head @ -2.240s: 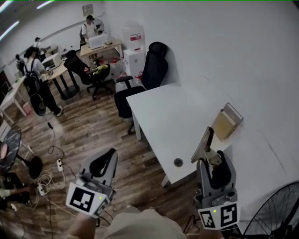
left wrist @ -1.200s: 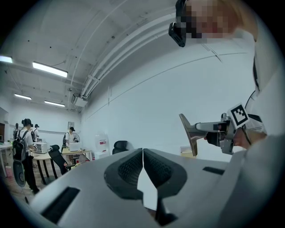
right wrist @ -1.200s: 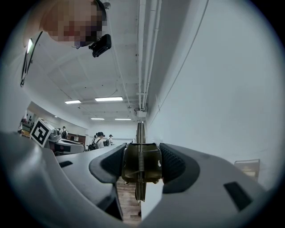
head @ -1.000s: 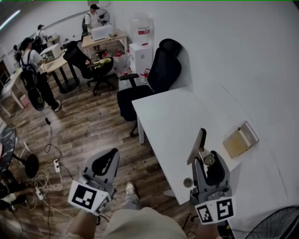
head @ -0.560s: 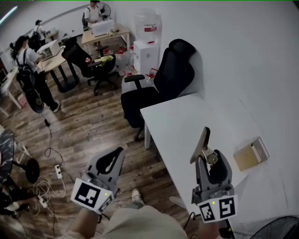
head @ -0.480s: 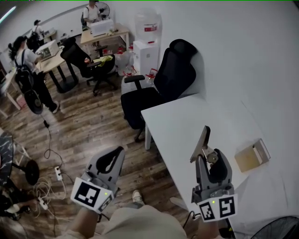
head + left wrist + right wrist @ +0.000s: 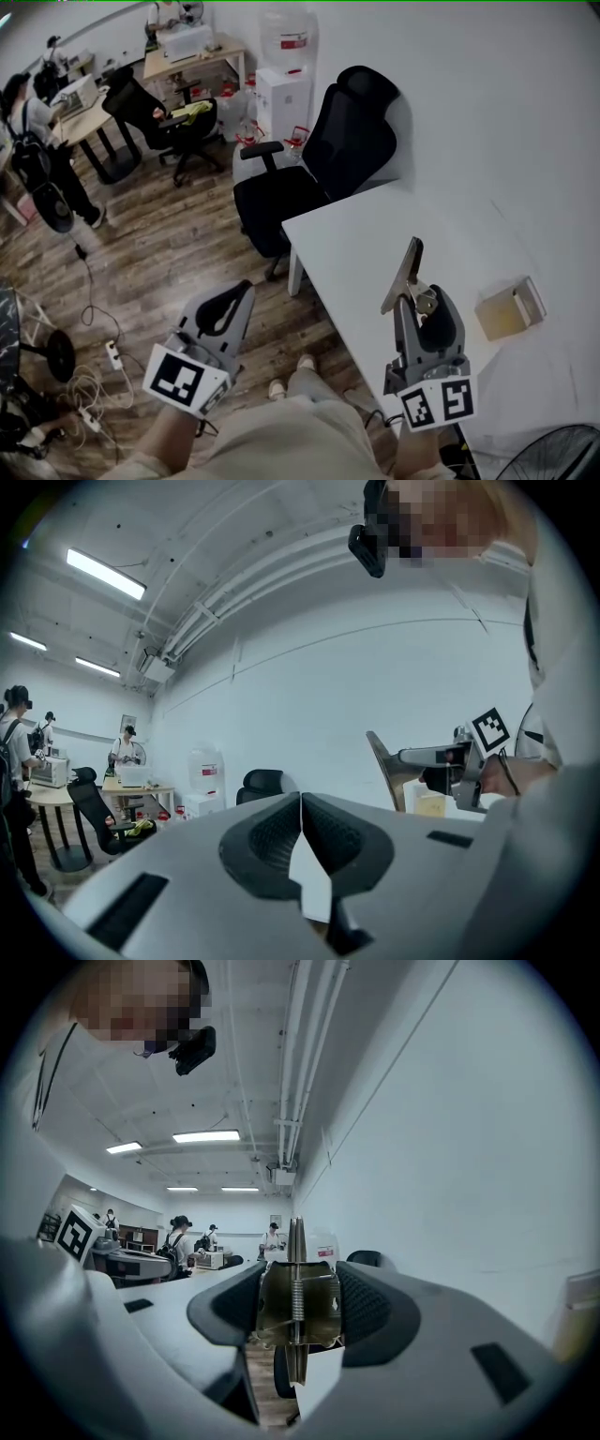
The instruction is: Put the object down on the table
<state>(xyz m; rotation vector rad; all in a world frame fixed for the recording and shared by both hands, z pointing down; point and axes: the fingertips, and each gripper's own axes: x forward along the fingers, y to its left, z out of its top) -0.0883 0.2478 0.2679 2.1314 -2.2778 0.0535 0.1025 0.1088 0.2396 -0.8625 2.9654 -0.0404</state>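
A flat metal spring clip (image 7: 405,272) sticks up and forward out of my right gripper (image 7: 419,302), which is shut on its base above the near part of the white table (image 7: 366,234). In the right gripper view the clip (image 7: 294,1309) sits edge-on between both pads, its spring showing. My left gripper (image 7: 230,305) hangs over the wooden floor left of the table. Its jaws meet with nothing between them, as the left gripper view shows (image 7: 301,803). That view also catches the clip (image 7: 387,769) off to the right.
A tan box (image 7: 511,309) lies on the table near the white wall. A black office chair (image 7: 323,159) stands at the table's far end. A fan (image 7: 553,455) is at bottom right. Cables (image 7: 89,375) lie on the floor at left. People stand at desks (image 7: 89,103) farther off.
Both grippers have moved forward along the table's side, and the chair and box now lie closer. The right gripper still grips the clip. The left stays shut.
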